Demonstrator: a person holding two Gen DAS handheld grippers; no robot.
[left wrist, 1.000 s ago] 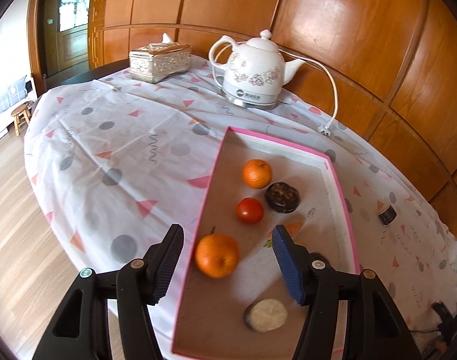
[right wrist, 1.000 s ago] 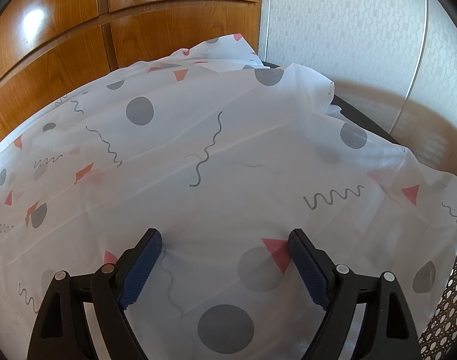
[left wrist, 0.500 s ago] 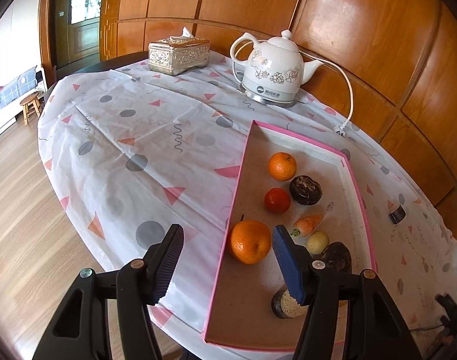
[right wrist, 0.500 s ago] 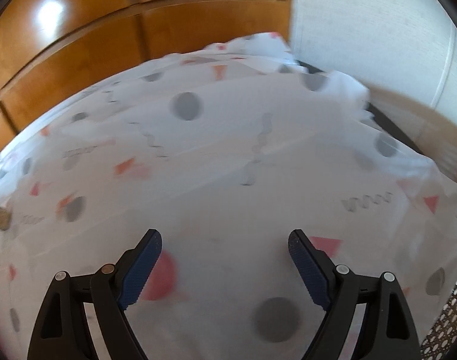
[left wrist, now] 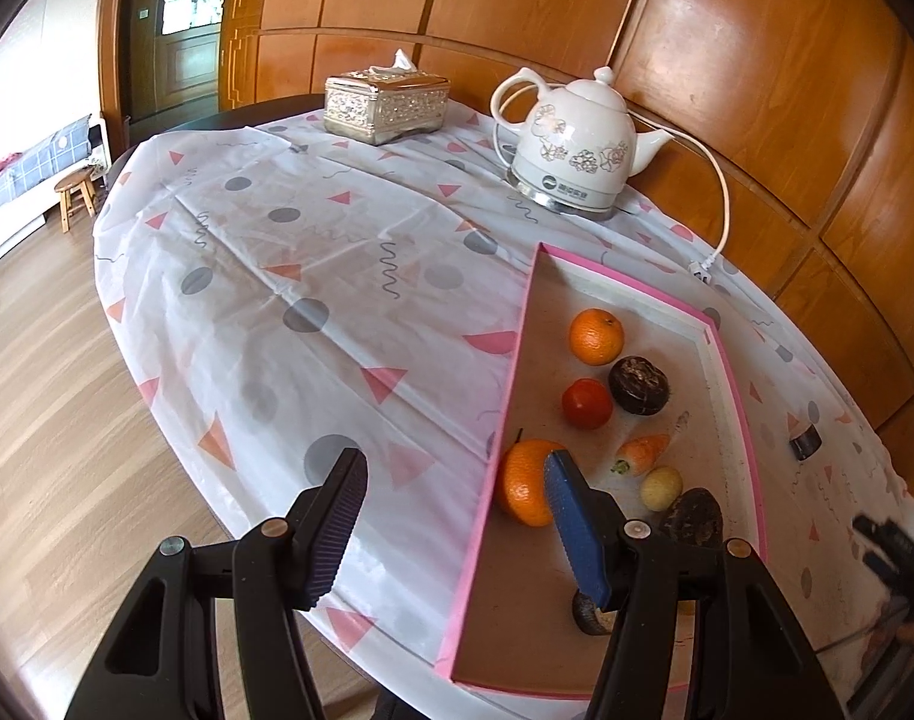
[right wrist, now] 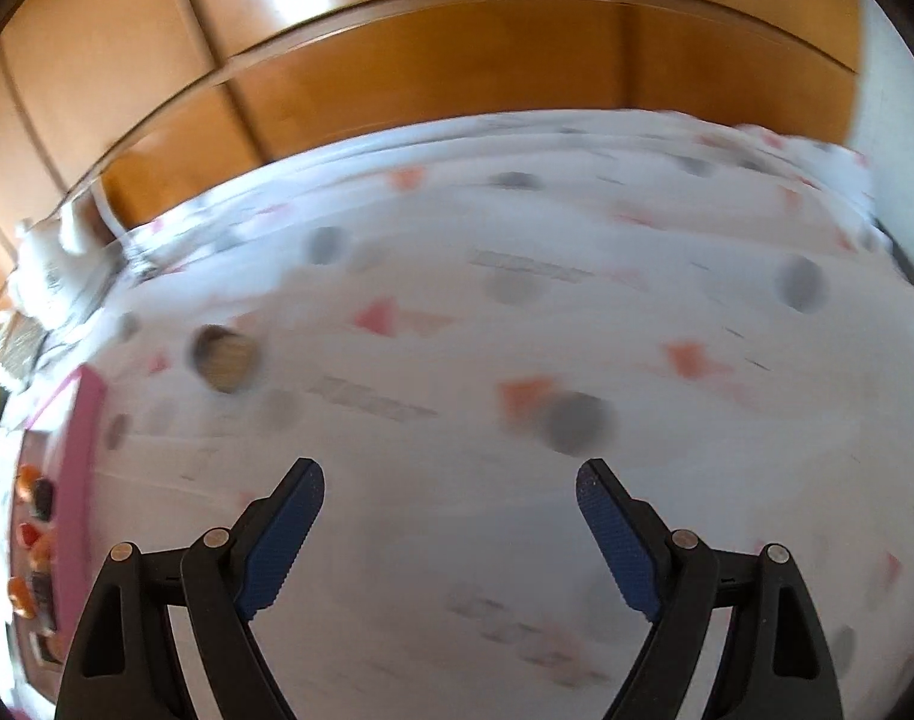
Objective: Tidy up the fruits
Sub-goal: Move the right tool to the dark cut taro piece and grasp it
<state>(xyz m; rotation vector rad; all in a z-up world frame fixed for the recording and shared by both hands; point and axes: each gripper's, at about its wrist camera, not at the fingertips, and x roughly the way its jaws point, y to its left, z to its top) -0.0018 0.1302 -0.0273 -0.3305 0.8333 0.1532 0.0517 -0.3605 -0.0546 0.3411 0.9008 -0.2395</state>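
Both tongs are hanging spread and empty, the left tongs (left wrist: 451,522) beside the tray's (left wrist: 493,456) big orange (left wrist: 520,483), the right tongs (right wrist: 451,531) over bare tablecloth (right wrist: 517,330), probably lining up a pick.

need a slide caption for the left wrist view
Open left tongs hover at the pink tray's edge, beside a large orange.

Wood-panelled wall (left wrist: 727,60), plank floor (left wrist: 49,420).

Tray (left wrist: 734,396) on table right side (fruits inside); kettle (left wrist: 571,150) behind tray, tissue box (left wrist: 385,102) left of kettle.
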